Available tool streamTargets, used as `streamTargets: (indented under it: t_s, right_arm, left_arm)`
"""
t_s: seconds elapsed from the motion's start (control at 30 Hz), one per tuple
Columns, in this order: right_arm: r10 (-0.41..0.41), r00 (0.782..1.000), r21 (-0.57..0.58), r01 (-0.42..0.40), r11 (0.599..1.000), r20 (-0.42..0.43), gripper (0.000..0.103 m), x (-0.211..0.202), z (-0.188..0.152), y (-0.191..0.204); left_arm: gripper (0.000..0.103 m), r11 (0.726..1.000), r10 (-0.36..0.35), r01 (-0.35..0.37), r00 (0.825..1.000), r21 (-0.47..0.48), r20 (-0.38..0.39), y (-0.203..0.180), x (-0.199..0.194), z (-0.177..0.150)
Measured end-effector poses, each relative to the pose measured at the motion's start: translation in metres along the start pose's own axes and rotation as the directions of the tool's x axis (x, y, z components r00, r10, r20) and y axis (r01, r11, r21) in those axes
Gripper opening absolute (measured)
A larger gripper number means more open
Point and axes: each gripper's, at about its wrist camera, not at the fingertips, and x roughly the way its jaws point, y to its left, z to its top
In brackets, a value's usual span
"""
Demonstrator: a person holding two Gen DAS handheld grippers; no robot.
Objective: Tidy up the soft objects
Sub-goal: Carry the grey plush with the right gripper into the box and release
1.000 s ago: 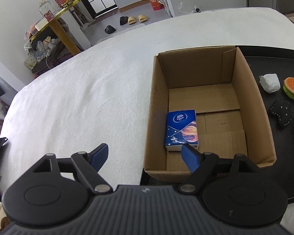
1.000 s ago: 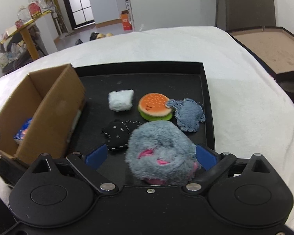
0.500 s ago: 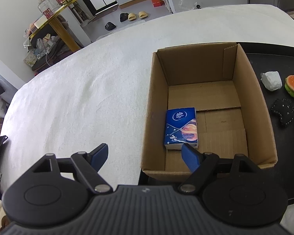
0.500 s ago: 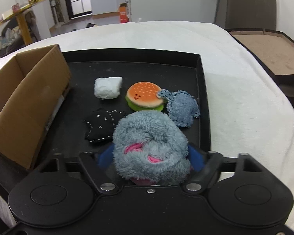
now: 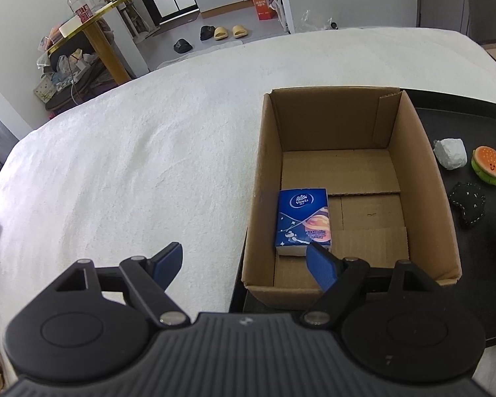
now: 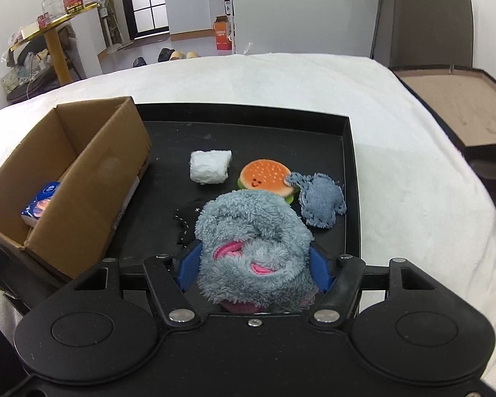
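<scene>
The right gripper [image 6: 253, 264] is clamping a fluffy grey plush toy [image 6: 253, 248] with pink patches; both blue fingers [image 6: 320, 269] are pressing into its sides, and the toy is filling the gap between them. The toy is sitting at the 6 o'clock end of the black tray [image 6: 248, 112]; whether it is resting on the tray floor or raised off it cannot be told.

Lying on the tray beyond the toy: a white soft block [image 6: 210, 167] at 11 o'clock, a burger plush [image 6: 266, 177] with an orange top and a smiling face at 12 o'clock, and a blue-grey fabric toy [image 6: 320, 203] at 1 o'clock, its edge touching the burger plush. A black stitched fabric piece [image 6: 185, 223] is showing only partly, at 10 o'clock, mostly hidden behind the grey plush toy.

The cardboard box [image 6: 92, 178] is standing open on the 9 o'clock side of the tray, with its long wall beside the white soft block. A blue tissue pack [image 5: 303, 223] is lying flat on the box floor, near the left wall at the 7 o'clock corner in the left wrist view.

The left gripper [image 5: 244, 263] is hovering with its fingers spread wide and gripping nothing; one finger is standing over the white cloth-covered surface [image 5: 148, 165], the other over the near edge of the box.
</scene>
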Motion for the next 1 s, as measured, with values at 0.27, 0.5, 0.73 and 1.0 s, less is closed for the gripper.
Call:
streamTargets:
  t_s: [0.27,0.5,0.73,1.0]
  right_arm:
    - [-0.008,0.999,-0.024,0.008,1.0,0.031,0.065,-0.014,0.016,0.019]
    - [-0.013,0.999,-0.054,0.015,0.998,0.044,0.065,-0.015,0.027,0.039]
    - [-0.011,0.997,-0.087,0.018,0.996,0.083,0.065,-0.025,0.045,0.061]
    - [0.013,0.994,-0.146,0.003,0.989,0.11,0.065,-0.028,0.065,0.089]
  left_arm:
    - [0.081,1.0,-0.02,0.021,1.0,-0.019,0.011,0.008,0.001,-0.003]
    - [0.081,0.999,-0.043,0.044,0.999,-0.031,0.027,0.013,0.001,-0.006]
    - [0.081,0.994,-0.086,0.088,0.996,-0.065,0.038,0.023,0.002,-0.007]
    - [0.08,0.979,-0.151,0.157,0.987,-0.129,0.054,0.038,0.006,-0.01]
